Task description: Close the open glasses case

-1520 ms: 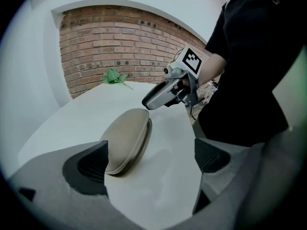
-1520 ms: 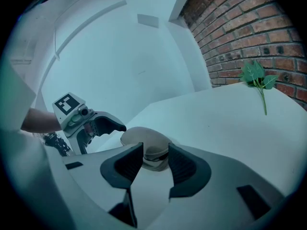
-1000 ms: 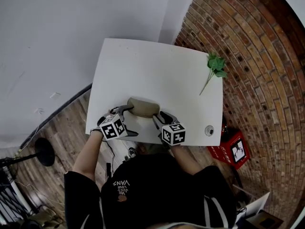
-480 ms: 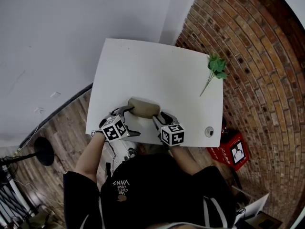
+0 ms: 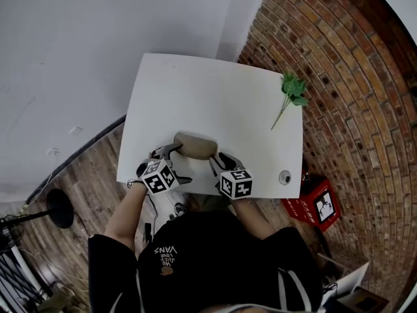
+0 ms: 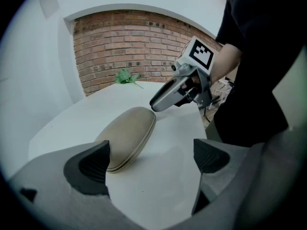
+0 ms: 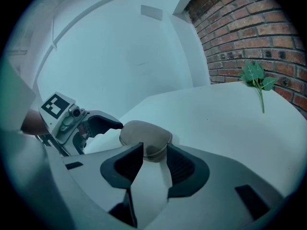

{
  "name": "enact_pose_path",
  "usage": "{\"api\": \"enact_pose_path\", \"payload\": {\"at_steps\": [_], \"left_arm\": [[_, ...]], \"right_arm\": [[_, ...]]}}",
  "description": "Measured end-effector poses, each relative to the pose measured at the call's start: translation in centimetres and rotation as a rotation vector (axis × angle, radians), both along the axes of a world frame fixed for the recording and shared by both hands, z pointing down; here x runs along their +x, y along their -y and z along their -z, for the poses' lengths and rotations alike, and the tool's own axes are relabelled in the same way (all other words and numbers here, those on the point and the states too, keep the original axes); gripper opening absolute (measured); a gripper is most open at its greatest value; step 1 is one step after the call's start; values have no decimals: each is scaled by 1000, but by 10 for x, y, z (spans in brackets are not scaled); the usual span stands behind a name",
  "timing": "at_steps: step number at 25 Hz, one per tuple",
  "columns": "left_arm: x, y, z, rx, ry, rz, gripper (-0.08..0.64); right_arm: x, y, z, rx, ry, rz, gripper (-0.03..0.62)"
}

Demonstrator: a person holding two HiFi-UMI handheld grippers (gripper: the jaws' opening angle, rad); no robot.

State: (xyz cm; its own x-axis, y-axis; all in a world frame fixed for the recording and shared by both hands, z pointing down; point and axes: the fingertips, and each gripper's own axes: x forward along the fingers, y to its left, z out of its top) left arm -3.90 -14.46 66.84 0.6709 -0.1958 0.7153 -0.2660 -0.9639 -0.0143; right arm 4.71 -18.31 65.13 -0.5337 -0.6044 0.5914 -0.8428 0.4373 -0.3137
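**Glasses case lies shut between two grippers at the table's near edge**

The beige glasses case (image 5: pixel 195 146) rests on the white table (image 5: pixel 208 90), close to the edge nearest the person (image 5: pixel 215 253). Its lid is down on its base. In the left gripper view the seam between the two halves shows as a thin line along its side.

The left gripper (image 6: pixel 151 159) sits at one end of the case with its jaws spread wide, and only bare tabletop shows between them (the case lies just beyond the jaw at that view's left, and contact with that jaw cannot be made out).

The right gripper (image 7: pixel 152 164) is at the other end. Its jaws are drawn near each other, with a narrow strip of table showing in the gap. They clamp nothing, and the rounded end of the case sits right at their tips.

A green leafy sprig (image 5: pixel 291 93) lies well apart at the far right of the table, near the brick wall (image 5: pixel 352 77). A small round object (image 5: pixel 285 177) sits at the table's near right corner. A red crate (image 5: pixel 313 205) stands on the wooden floor (image 5: pixel 78 175) just past that corner.
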Motion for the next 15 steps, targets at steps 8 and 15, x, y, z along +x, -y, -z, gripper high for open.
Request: {"api": "enact_pose_path", "payload": {"at_steps": [8, 15], "left_arm": [[0, 0, 0, 36, 24, 30, 546], [0, 3, 12, 77, 8, 51, 546]], "right_arm": [[6, -14, 6, 18, 2, -19, 144], [7, -28, 13, 31, 13, -28, 144]]}}
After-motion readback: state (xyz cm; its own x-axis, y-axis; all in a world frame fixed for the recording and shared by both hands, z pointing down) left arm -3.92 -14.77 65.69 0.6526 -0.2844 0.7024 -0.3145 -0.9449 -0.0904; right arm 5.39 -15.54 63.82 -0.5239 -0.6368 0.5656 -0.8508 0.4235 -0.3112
